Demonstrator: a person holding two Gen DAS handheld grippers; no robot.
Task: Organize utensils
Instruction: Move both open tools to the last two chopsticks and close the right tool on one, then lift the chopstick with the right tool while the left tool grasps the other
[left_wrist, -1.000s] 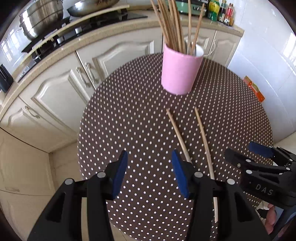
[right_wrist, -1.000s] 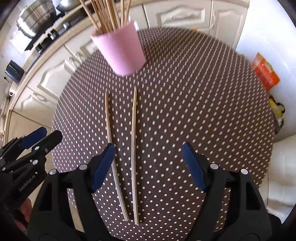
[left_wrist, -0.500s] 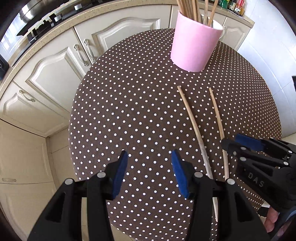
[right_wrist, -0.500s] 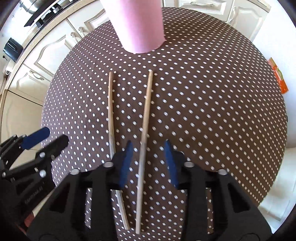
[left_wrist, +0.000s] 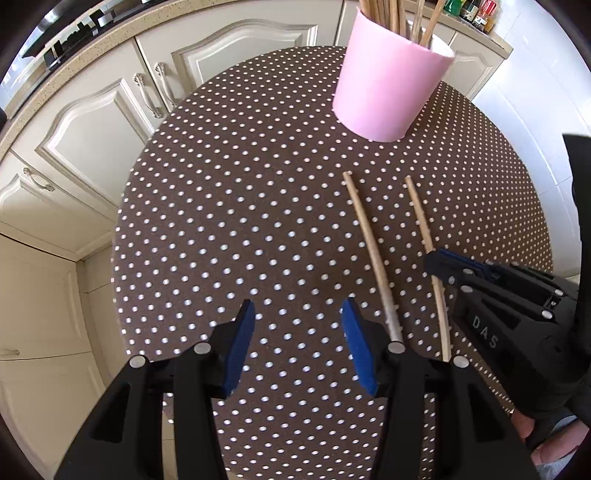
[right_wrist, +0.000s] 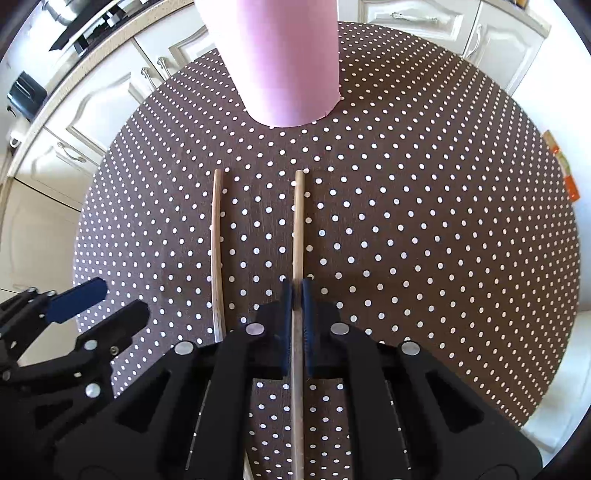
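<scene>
Right chopstick clamped between the shut right tool's pads, left tool half-open, empty.

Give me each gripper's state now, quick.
Left gripper: open, nothing between its pads.
Right gripper: shut on the right chopstick, which lies on the table.

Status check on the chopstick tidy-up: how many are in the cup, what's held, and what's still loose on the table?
Done: a bunch of chopsticks already stands in the pink cup. In hand: the right claw is shut on one chopstick, which lies on the dotted table. Left: the second chopstick lies loose beside it; the left claw is open over bare tablecloth.
</scene>
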